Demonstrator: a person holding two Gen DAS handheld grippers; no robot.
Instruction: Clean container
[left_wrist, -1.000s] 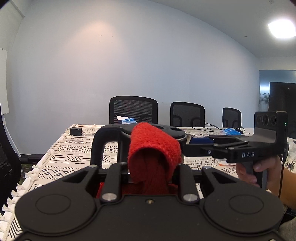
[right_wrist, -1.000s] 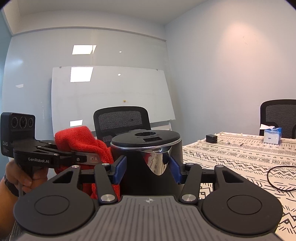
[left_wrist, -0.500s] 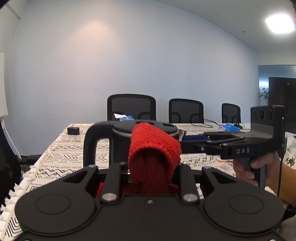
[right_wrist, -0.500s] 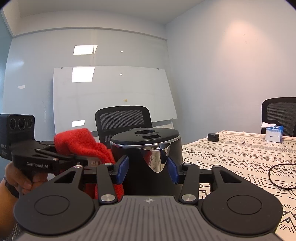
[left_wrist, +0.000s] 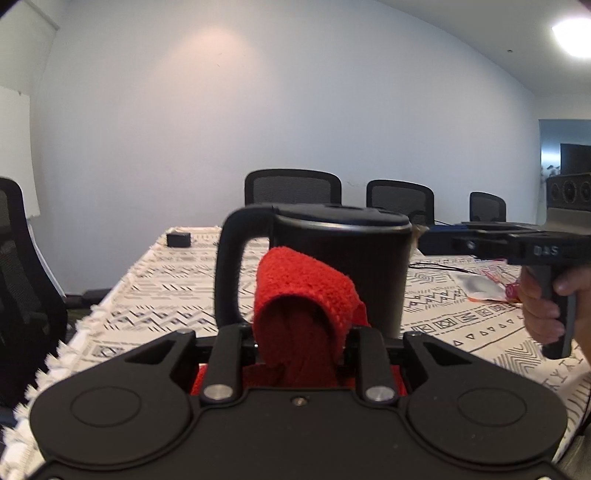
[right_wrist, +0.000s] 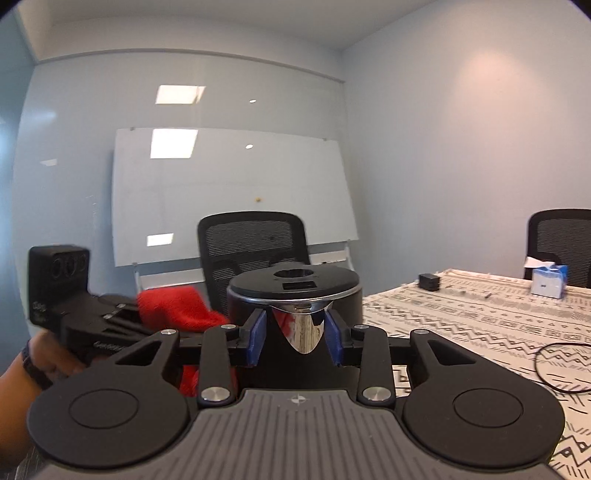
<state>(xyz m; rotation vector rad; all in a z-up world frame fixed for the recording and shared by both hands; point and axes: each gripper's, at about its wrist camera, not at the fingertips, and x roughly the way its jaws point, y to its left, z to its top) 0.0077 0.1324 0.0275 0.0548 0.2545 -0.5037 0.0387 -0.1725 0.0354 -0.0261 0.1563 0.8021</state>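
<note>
Two low wrist views, near, facing crosswise, sharing the kettle (left_wrist: 340, 266) and table (right_wrist: 480, 317)

You're in an office meeting room. A long tabletop (left_wrist: 177, 280) under a patterned cloth has black mesh office chairs (left_wrist: 293, 188) lined up along its far side, and another mesh chair (right_wrist: 253, 243) sits at the end. A large whiteboard (right_wrist: 229, 192) leans against the glass wall behind it (ceiling lights reflect in it). Walls are plain and pale, with a panel light (left_wrist: 572, 31) in the ceiling. A tissue box (right_wrist: 548, 282) and loose cable (right_wrist: 561, 365) lie on the cloth.
</note>
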